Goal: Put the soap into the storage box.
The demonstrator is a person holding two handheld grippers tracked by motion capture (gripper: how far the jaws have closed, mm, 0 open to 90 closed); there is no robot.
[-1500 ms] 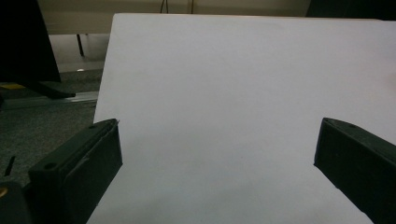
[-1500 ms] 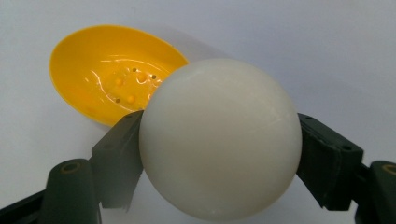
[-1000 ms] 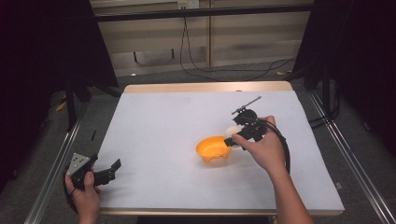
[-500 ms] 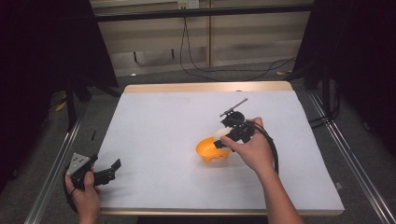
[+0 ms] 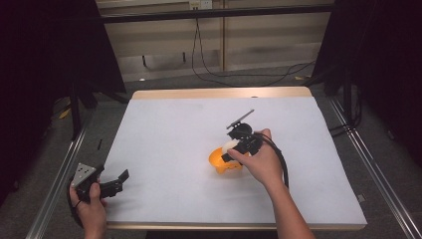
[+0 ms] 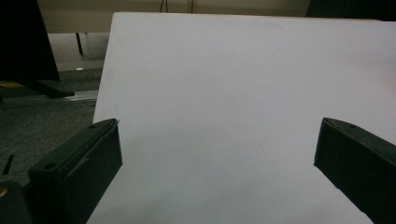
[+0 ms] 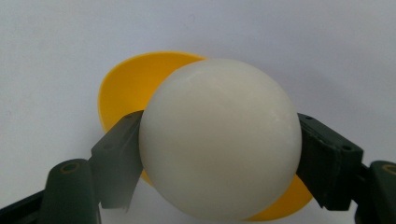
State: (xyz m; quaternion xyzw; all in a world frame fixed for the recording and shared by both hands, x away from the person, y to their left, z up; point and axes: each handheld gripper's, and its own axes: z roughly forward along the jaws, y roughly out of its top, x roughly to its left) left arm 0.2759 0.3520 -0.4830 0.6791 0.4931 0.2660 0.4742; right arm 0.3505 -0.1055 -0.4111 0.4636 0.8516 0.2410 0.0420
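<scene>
Right gripper [image 5: 230, 152] pinches a white ball [image 7: 219, 140] between both jaws, one jaw pressed on each side of it. In the right gripper view the ball sits in front of an orange-yellow bowl [image 7: 135, 84], above its opening; can't tell if ball and bowl touch. In the high view the bowl [image 5: 223, 161] lies on the white table [image 5: 164, 129] right of centre, with the ball [image 5: 229, 146] at its upper edge and the person's right hand [image 5: 261, 162] wrapped round the gripper body. Cable loops back over the wrist.

Left gripper [image 5: 119, 179] is held at the table's near-left corner by the left hand [image 5: 89, 206], jaws spread wide with nothing between them. The left gripper view looks across bare white tabletop [image 6: 233, 93], with grey floor [image 6: 46, 126] beyond the left edge. The two grippers are well apart.
</scene>
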